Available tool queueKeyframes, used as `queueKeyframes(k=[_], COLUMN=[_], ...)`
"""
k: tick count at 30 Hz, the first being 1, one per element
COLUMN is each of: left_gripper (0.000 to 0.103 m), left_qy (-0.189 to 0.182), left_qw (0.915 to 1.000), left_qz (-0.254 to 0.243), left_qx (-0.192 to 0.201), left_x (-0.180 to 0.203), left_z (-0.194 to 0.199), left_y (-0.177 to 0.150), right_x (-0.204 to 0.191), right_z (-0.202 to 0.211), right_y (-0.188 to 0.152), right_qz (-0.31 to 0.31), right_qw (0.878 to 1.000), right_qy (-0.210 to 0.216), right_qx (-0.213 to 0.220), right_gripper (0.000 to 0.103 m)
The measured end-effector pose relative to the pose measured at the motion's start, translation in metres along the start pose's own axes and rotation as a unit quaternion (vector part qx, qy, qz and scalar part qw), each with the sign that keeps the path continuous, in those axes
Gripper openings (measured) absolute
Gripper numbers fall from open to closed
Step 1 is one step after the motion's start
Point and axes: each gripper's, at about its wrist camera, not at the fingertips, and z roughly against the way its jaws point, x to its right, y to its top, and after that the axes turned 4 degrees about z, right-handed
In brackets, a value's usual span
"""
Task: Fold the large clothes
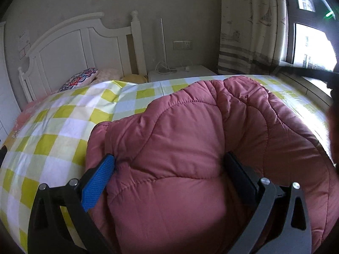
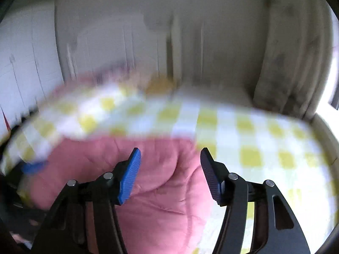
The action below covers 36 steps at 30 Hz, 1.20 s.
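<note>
Bulging quilted pink jacket (image 1: pixel 190 148), glossy checked sheet (image 1: pixel 63 116)

The left hand-held gripper (image 1: pixel 169 170), low in its frame, has its jaws spread wide, while the right hand-held gripper (image 2: pixel 170 158) stands half-parted at lower centre.

We see bed with yellow-white checked sheet (image 1: pixel 63 127). White headboard (image 1: pixel 70 42) against grey wall. Floral pillow (image 1: pixel 79 79) near headboard, yellow cushion (image 1: pixel 134 78) beside it. White nightstand (image 1: pixel 182 73) carries cable (image 1: pixel 165 67). Wall socket (image 1: pixel 182 45) above. Curtain (image 1: pixel 252 25) with boat print, window (image 1: pixel 311 42) at right.
</note>
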Motion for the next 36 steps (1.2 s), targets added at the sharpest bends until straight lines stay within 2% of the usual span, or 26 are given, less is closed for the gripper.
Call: queueKeyframes(k=[2,6,8,12,15,17,18,19,21,23,26,27,28,30,31,33,36], left_gripper=[0.101,0.101,0.101,0.101,0.101,0.101,0.101,0.101,0.101,0.101,0.101,0.101,0.101,0.101,0.101,0.101,0.101], left_qy=[0.005,0.001,0.001,0.0,0.001,0.0,0.001,0.003,0.01,0.012,0.009,0.007,0.004,0.004,0.004,0.004,0.019], left_qw=[1.0,0.9999,0.9999,0.9998,0.9998,0.9998,0.9998,0.9998,0.9998,0.9998,0.9997,0.9997,0.9996,0.9996,0.9996,0.9996,0.999], left_qz=[0.002,0.01,0.011,0.018,0.019,0.019,0.019,0.019,0.016,0.015,0.022,0.025,0.028,0.029,0.028,0.027,0.014], left_qx=[0.0,-0.006,-0.003,0.0,0.0,0.0,0.001,0.0,-0.003,-0.003,-0.005,-0.005,-0.005,-0.004,-0.004,-0.005,-0.037], left_x=[0.001,-0.002,-0.002,-0.005,-0.005,-0.005,-0.005,-0.005,-0.004,-0.003,-0.006,-0.007,-0.009,-0.009,-0.01,-0.01,-0.007], left_z=[0.001,-0.001,-0.001,0.0,0.0,0.0,0.0,0.0,-0.002,-0.002,-0.003,-0.003,-0.003,-0.002,-0.003,-0.002,-0.003], left_y=[0.0,0.0,0.0,-0.001,-0.001,-0.001,-0.001,-0.001,-0.001,-0.001,-0.001,-0.001,-0.001,-0.002,-0.002,-0.002,0.005], right_x=[0.0,0.005,-0.001,-0.013,-0.036,-0.057,-0.062,-0.063,-0.055,-0.055,-0.067,-0.071,-0.076,-0.083,-0.087,-0.094,-0.098], right_z=[-0.012,0.001,0.025,0.084,0.109,0.093,0.085,0.084,0.084,0.1,0.143,0.149,0.149,0.127,0.112,0.106,0.107], right_y=[-0.002,0.007,0.005,-0.014,-0.039,-0.057,-0.064,-0.066,-0.062,-0.056,-0.064,-0.068,-0.076,-0.088,-0.099,-0.106,-0.102], right_qz=[0.002,0.003,-0.001,0.001,0.037,0.082,0.089,0.086,0.064,0.061,0.078,0.088,0.097,0.104,0.105,0.123,0.132], right_qw=[1.0,1.0,1.0,0.997,0.994,0.994,0.993,0.993,0.996,0.996,0.989,0.987,0.986,0.99,0.991,0.987,0.987], right_qy=[0.005,-0.006,-0.005,0.002,0.002,-0.016,-0.023,-0.022,-0.003,-0.004,-0.003,-0.008,-0.012,0.009,0.005,-0.02,-0.029], right_qx=[-0.01,-0.016,0.001,0.073,0.102,0.071,0.073,0.079,0.063,0.059,0.124,0.133,0.132,0.09,0.083,0.1,0.089], right_gripper=[0.057,0.057,0.057,0.058,0.064,0.065,0.065,0.065,0.066,0.065,0.065,0.065,0.065,0.065,0.067,0.067,0.067])
